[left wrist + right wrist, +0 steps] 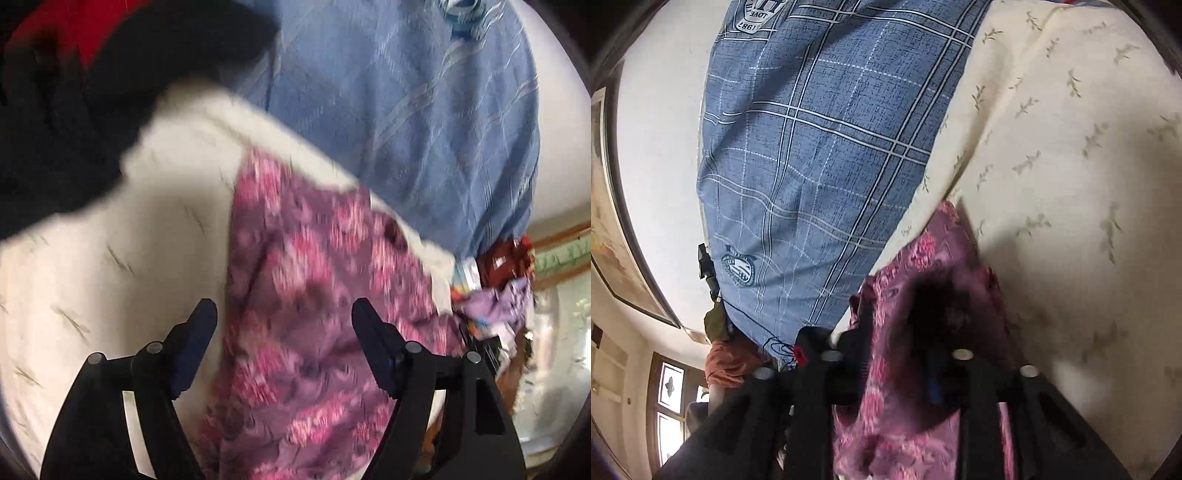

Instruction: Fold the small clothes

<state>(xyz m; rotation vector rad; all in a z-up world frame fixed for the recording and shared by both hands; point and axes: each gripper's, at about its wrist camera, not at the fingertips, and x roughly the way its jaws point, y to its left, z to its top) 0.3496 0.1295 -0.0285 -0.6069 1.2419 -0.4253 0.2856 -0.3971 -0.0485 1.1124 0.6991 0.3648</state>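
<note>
A purple-and-pink patterned cloth (310,314) lies on a cream bedsheet (110,258) w/ small leaf sprigs, running from 12 toward 6 o'clock between the two claws. Left claw (284,314) hovers over it w/ fingers spread wide, nothing held, the cloth's left edge passing beneath the gap; likely lining up for a pinch on that edge. In the right wrist view the cloth (923,266) bunches up over the right claw (897,354), hiding the fingertips, so whether it grips can't be told, though fabric draped there suggests a lifted end for a fold. Blue checked pillow (812,166) sits at 11 o'clock, just beside the cloth's far end, and could crowd a fold going that way. Left view shows a dark garment (74,129) w/ red fabric (85,33) at 10 o'clock, plus a jumble of coloured clothes (495,284) at 3 o'clock near the bed edge. Left view is blurred; detail approx.
</note>
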